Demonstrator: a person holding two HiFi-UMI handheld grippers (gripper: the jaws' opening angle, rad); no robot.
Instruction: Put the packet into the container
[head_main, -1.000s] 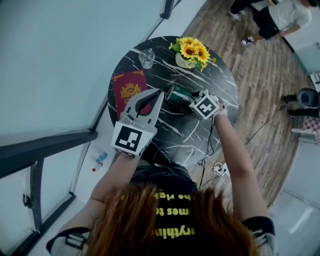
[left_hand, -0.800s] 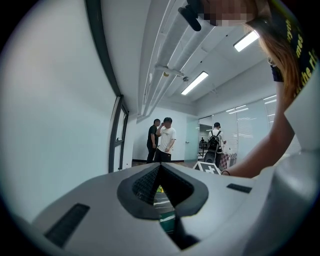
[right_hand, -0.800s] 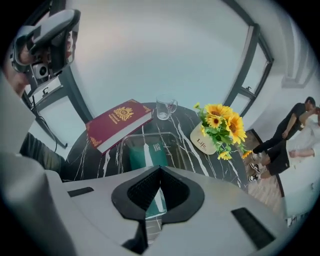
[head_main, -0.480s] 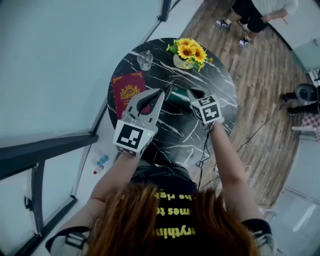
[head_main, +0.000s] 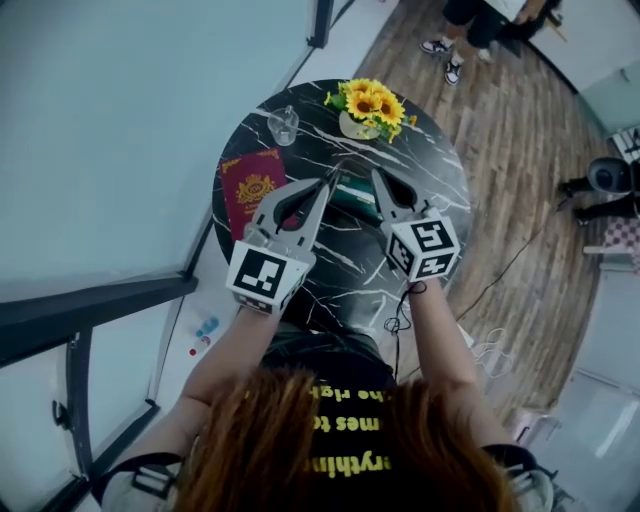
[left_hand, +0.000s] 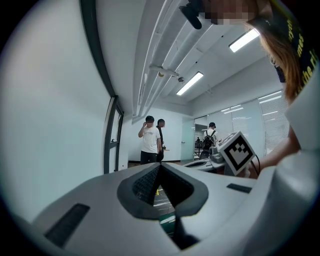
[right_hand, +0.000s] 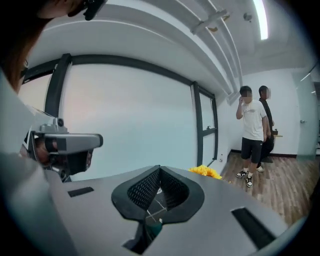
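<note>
Grey and closed on nothing, the left tongs (head_main: 328, 183) and right tongs (head_main: 378, 177) are held over the black marbled desk (head_main: 445, 185), where a green packet (head_main: 350, 195) is seen lying between their tips, with sunflowers (head_main: 368, 103) set beyond.

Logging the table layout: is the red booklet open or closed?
Closed. The red booklet with a gold emblem lies flat on the round black marble table, front cover up, no pages showing.

Bright, even light from ceiling strips (left_hand: 245, 40) (fisheye warp, black corners).
</note>
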